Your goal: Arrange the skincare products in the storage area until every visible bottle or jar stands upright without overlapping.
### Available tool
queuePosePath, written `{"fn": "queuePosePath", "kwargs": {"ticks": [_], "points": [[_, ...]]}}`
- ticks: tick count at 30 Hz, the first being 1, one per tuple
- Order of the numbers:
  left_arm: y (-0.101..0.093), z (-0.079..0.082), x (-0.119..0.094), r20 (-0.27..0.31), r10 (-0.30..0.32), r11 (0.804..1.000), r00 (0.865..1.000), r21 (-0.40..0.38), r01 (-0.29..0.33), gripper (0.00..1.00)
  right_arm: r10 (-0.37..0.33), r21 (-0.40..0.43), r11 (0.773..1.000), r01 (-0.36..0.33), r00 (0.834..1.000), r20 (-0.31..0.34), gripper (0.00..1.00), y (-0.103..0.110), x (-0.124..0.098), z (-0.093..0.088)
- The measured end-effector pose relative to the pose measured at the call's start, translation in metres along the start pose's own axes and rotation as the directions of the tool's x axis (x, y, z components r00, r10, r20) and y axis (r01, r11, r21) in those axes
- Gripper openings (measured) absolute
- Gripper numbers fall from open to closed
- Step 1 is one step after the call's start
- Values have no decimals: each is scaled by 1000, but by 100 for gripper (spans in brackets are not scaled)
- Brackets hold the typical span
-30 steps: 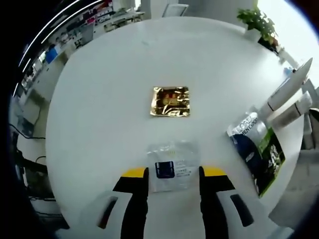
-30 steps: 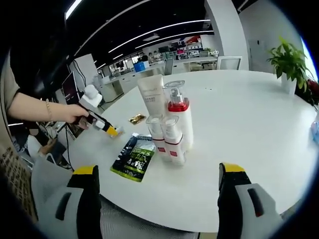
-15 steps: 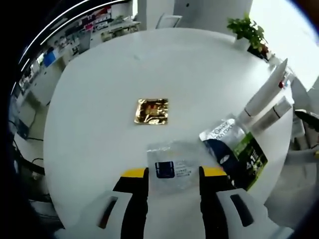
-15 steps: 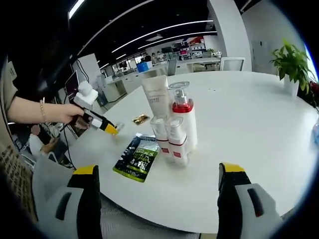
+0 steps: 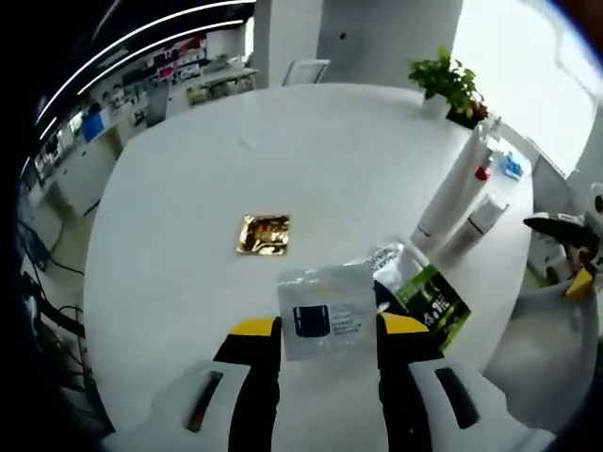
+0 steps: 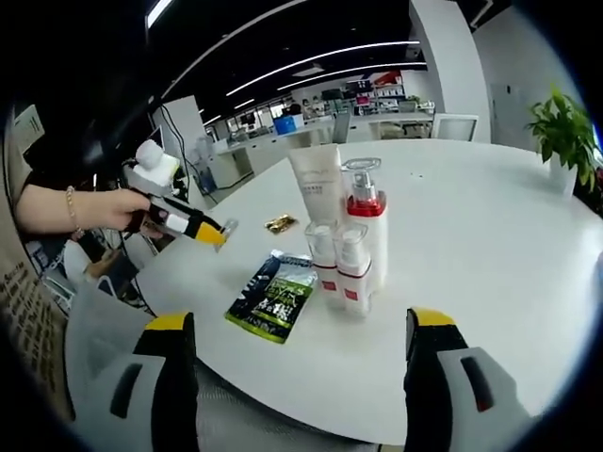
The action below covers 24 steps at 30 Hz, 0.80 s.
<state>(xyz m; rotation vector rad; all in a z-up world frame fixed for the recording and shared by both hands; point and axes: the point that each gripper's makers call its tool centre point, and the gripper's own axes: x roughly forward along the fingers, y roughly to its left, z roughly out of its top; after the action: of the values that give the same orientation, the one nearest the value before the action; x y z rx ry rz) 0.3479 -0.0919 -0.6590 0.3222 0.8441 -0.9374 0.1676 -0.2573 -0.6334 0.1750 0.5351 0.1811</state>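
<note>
1. In the left gripper view, the left gripper (image 5: 328, 330) is clamped on a clear sachet (image 5: 327, 310) with a dark blue label, holding it above the round white table (image 5: 283, 151).
2. In the right gripper view, that same gripper (image 6: 219, 232) comes in from the left, held in a person's hand (image 6: 122, 209), with the sachet at its yellow tips over the table edge.
3. The right gripper (image 6: 297, 334) stands wide apart with nothing between its jaws, hovering near the table's edge (image 6: 490, 282).
4. A gold foil packet (image 5: 263, 234) lies flat on the table, apart from the other items.
5. A green and black pouch (image 6: 274, 297) lies flat just beside the upright group.
6. In the left gripper view, the held sachet partly covers the pouch (image 5: 426, 301).
7. A white tube (image 6: 319, 189) stands upright, close beside a pump bottle (image 6: 368, 231) with a red collar.
8. Two small bottles (image 6: 341, 268) with red bands stand upright in front of them, close together.
9. A potted plant (image 5: 445, 79) sits at the table's far edge.
</note>
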Motion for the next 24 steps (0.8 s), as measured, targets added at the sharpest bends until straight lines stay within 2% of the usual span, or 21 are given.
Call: {"fn": "queuePosePath", "kwargs": {"ticks": [6, 10, 13, 17, 18, 20, 24], "points": [[-12, 9, -17, 56, -2, 1000, 998, 10, 2, 38, 56, 15, 998, -56, 998, -16, 85, 12, 0, 2], [-23, 12, -24, 85, -15, 999, 996, 35, 12, 38, 114, 38, 993, -114, 993, -24, 72, 22, 2, 8], [-30, 11, -28, 101, -23, 999, 995, 43, 19, 38, 139, 44, 989, -139, 990, -10, 66, 27, 7, 16], [-41, 12, -36, 126, -33, 998, 991, 65, 25, 38, 204, 77, 976, -205, 979, 23, 57, 42, 15, 32], [-44, 13, -39, 136, -39, 996, 990, 83, 27, 38, 218, 73, 973, -218, 976, 20, 56, 47, 18, 35], [-48, 13, -43, 146, -42, 996, 988, 88, 29, 38, 247, 12, 969, -247, 969, 11, 55, 55, 22, 38], [-54, 15, -51, 169, -40, 996, 985, 85, 26, 38, 285, 26, 958, -285, 958, 14, 51, 71, 33, 45]]}}
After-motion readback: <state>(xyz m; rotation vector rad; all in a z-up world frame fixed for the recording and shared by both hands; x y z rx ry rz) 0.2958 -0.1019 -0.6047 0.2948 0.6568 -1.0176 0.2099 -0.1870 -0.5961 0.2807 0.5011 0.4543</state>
